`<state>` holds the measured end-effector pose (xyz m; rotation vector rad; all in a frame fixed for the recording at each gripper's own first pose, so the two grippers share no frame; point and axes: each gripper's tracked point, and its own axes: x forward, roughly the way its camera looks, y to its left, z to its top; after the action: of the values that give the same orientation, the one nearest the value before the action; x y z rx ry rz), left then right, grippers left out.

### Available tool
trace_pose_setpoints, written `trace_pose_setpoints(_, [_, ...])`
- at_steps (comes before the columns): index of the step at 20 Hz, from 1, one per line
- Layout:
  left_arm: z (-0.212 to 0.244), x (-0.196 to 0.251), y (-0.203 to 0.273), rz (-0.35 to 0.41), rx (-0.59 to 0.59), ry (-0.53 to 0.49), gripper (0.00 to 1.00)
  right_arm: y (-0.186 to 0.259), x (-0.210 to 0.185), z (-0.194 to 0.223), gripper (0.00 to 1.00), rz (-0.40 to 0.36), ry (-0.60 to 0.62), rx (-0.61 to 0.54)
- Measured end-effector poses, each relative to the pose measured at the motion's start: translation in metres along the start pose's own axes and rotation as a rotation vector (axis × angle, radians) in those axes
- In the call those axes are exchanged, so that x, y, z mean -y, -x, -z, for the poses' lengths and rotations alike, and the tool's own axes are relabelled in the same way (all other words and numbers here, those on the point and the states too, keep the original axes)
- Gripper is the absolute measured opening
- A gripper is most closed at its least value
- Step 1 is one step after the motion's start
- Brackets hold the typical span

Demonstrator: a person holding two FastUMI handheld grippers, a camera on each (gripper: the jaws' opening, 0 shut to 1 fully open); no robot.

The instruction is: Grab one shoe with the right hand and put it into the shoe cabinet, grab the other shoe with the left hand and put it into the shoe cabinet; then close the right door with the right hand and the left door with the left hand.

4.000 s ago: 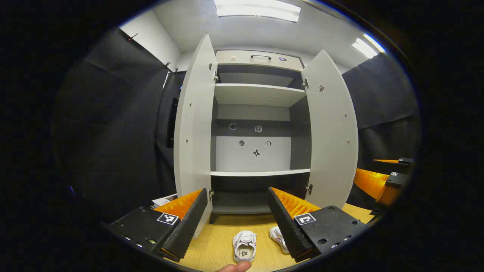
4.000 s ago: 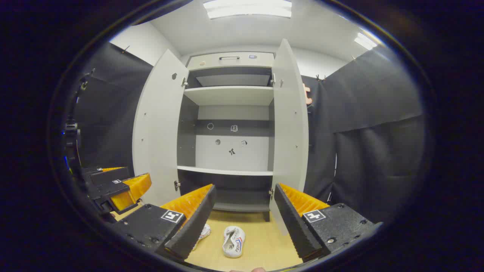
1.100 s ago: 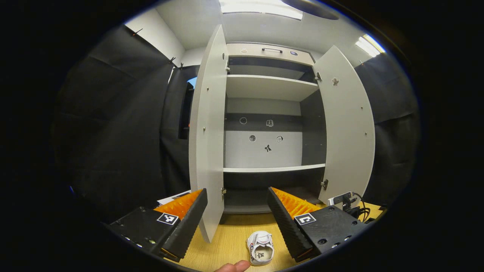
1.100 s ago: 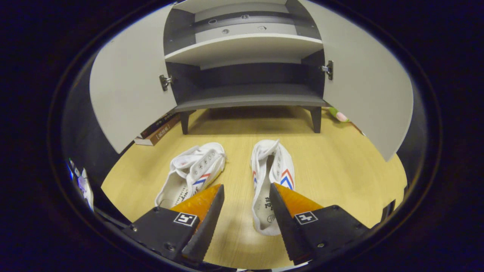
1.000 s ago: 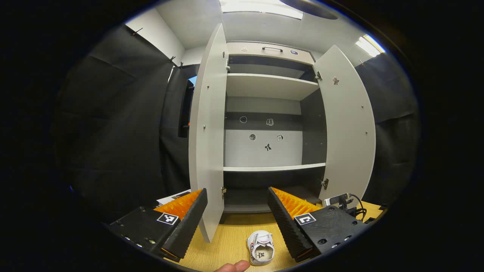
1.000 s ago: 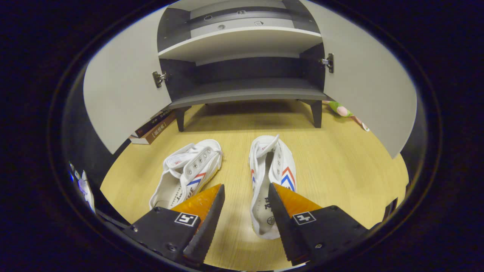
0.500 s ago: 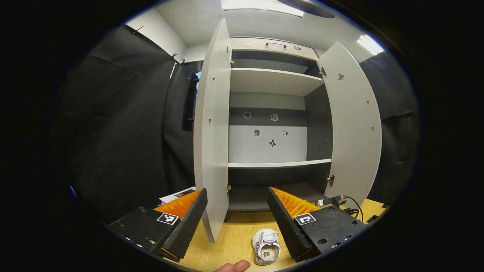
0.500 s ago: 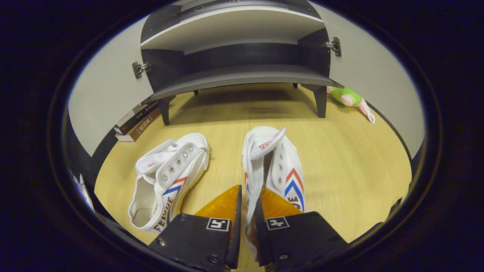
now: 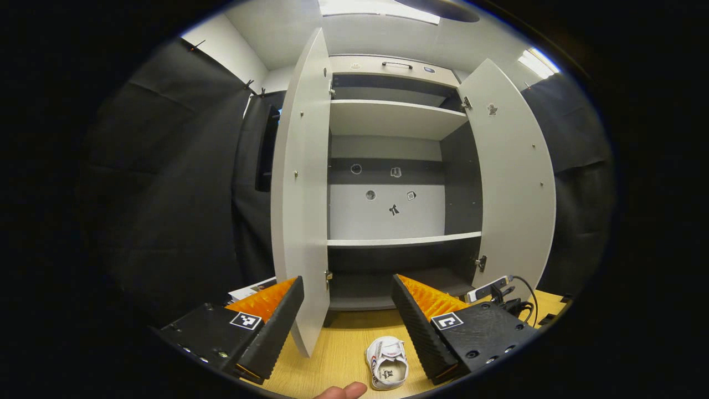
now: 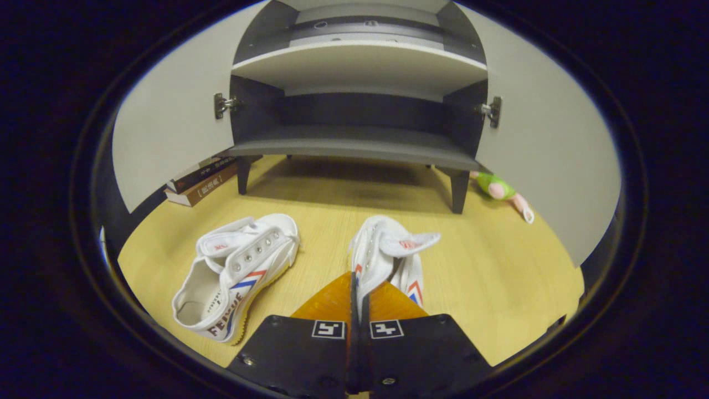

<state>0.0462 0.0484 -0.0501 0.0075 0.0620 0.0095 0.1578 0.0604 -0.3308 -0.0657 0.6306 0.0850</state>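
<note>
1. The right gripper (image 10: 358, 288) has its jaws pressed nearly together on the side wall of the right shoe (image 10: 388, 252), pinching the white canvas between them.
2. That shoe sits in front of the cabinet (image 10: 354, 147), toe pointing toward it, tongue flopped to the right; whether it is touching the floor (image 10: 498, 277) or lifted I cannot tell.
3. The left shoe (image 10: 235, 274) lies on the floor just left of the held one, apart from it, tipped onto its side with the opening facing the camera.
4. The left gripper (image 9: 348, 302) hangs farther back from the cabinet, jaws wide apart and holding nothing.
5. Between its jaws, low down, one shoe (image 9: 388, 363) shows on the floor before the cabinet.
6. Both cabinet doors stand open: the left door (image 9: 302, 188) and the right door (image 9: 515, 177).
7. Books (image 10: 202, 180) lie left of the cabinet's foot; a green and pink toy (image 10: 501, 191) lies right of it.
</note>
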Motion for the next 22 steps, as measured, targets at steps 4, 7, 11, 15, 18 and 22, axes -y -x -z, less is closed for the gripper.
trace_pose_setpoints(4, [-0.002, 0.010, 0.001, 0.016, 0.005, 0.000, 0.95, 0.040, 0.001, -0.041, 0.04, -0.006, 0.045, 0.122])
trace_pose_setpoints(7, [-0.005, 0.020, 0.004, 0.030, 0.015, 0.002, 0.95, 0.073, 0.002, -0.079, 0.04, -0.015, 0.070, 0.189])
trace_pose_setpoints(11, [-0.005, 0.033, 0.005, 0.051, 0.019, 0.007, 0.95, 0.115, 0.004, -0.142, 0.04, -0.030, 0.088, 0.269])
trace_pose_setpoints(15, [-0.009, 0.041, 0.004, 0.070, 0.030, 0.003, 0.95, 0.143, 0.005, -0.225, 0.03, -0.036, 0.089, 0.349])
trace_pose_setpoints(18, [-0.010, 0.046, 0.004, 0.081, 0.035, 0.000, 0.95, 0.139, 0.016, -0.294, 0.04, -0.008, 0.088, 0.401])
trace_pose_setpoints(22, [-0.010, 0.048, 0.006, 0.083, 0.033, -0.008, 0.95, 0.108, 0.033, -0.369, 0.03, 0.013, 0.067, 0.402])
